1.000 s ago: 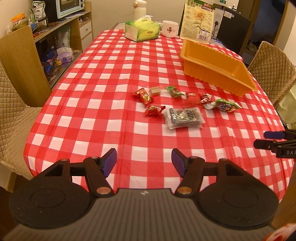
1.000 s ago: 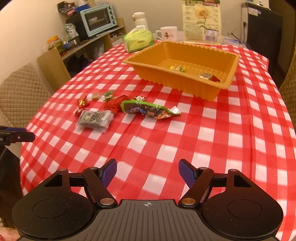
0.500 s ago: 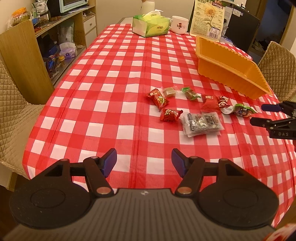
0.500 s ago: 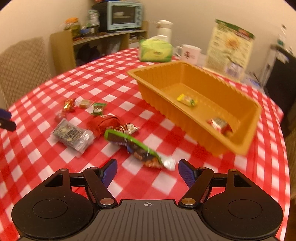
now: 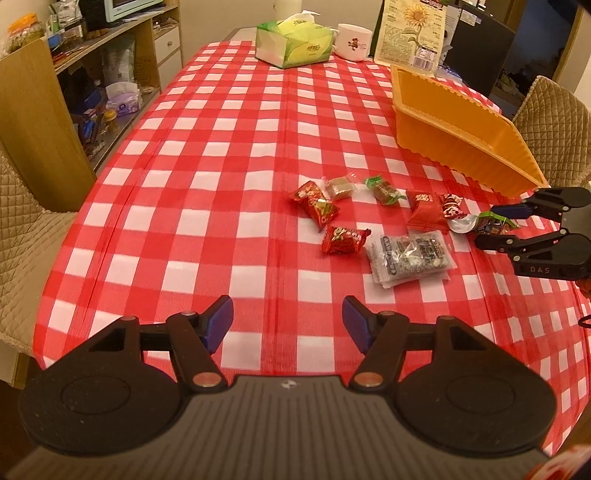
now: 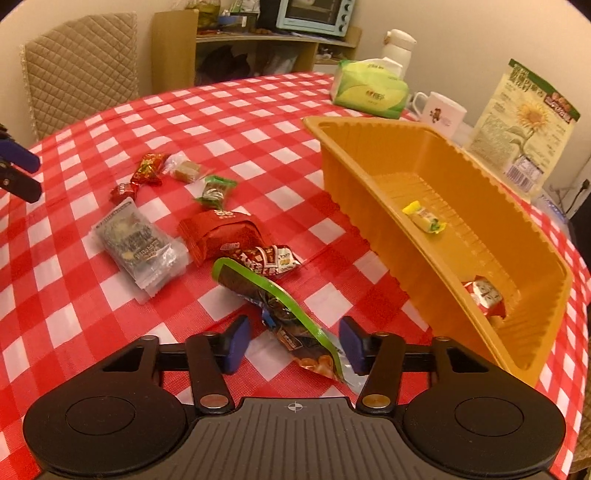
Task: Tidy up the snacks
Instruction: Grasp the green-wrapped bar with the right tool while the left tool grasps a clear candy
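Note:
Several wrapped snacks lie on the red checked tablecloth (image 5: 221, 155). A long green-edged snack bag (image 6: 280, 310) lies between the open fingers of my right gripper (image 6: 293, 345), which is low over it. Beside it lie a red packet (image 6: 221, 232), a clear grey packet (image 6: 136, 247) and small candies (image 6: 147, 170). The orange tray (image 6: 458, 177) to the right holds a yellow candy (image 6: 424, 218) and a red-white one (image 6: 484, 295). My left gripper (image 5: 287, 323) is open and empty near the table's front edge; the snack cluster (image 5: 347, 236) lies ahead of it.
A green tissue box (image 5: 295, 44), a white mug (image 5: 352, 40) and a sunflower-print bag (image 5: 413, 33) stand at the table's far end. Quilted chairs (image 5: 554, 122) flank the table. Wooden shelves (image 5: 92, 74) stand on the left.
My right gripper has moved forward and down, so the green-edged bag now sits between its fingers. My left gripper has moved a little closer to the snacks.

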`<state>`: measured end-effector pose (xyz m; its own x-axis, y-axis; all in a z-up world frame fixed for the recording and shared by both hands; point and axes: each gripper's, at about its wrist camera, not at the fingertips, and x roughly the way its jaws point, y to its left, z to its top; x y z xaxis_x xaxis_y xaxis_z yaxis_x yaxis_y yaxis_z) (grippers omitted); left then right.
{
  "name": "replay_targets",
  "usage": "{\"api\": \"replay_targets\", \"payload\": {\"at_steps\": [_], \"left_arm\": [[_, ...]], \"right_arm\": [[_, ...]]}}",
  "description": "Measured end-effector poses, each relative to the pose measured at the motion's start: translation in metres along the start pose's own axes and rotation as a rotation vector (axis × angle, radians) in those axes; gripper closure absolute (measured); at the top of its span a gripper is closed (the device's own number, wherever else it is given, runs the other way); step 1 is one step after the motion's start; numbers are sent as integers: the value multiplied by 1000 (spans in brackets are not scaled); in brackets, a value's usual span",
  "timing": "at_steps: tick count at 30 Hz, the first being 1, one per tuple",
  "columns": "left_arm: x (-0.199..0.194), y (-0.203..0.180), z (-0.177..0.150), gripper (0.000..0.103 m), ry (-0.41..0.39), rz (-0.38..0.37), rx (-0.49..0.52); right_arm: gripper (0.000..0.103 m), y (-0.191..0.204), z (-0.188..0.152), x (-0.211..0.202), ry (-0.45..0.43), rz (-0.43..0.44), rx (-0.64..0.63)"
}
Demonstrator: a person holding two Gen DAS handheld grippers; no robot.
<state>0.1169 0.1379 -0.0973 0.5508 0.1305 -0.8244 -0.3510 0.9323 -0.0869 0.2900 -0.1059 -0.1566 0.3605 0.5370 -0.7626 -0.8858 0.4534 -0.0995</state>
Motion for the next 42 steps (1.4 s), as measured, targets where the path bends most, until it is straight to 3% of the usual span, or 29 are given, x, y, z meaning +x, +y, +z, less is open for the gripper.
{"api": "replay_targets", "payload": {"at_steps": [2, 8, 20, 24, 28, 32, 42], "left_arm": [[2, -2, 4, 40, -3, -8, 11], [9, -11, 17, 41, -18, -35, 65], [37, -27, 59, 41, -67, -62, 246], [56, -33, 72, 48, -58, -75, 325], [74, -38, 82, 49, -45, -95, 406], [93, -42, 89, 58, -18, -109, 472], [117, -43, 102, 70, 39, -145, 524]], "right_arm": [[66, 1, 1, -1, -1, 0, -13], [80, 2, 0, -13, 18, 11, 34], [81, -37, -9, -69, -46, 55, 575], [81, -48, -15, -87, -76, 44, 703], [81, -53, -23, -101, -86, -1, 752], [81, -55, -30, -112, -96, -31, 798], [81, -57, -38, -123, -92, -88, 857]]}}
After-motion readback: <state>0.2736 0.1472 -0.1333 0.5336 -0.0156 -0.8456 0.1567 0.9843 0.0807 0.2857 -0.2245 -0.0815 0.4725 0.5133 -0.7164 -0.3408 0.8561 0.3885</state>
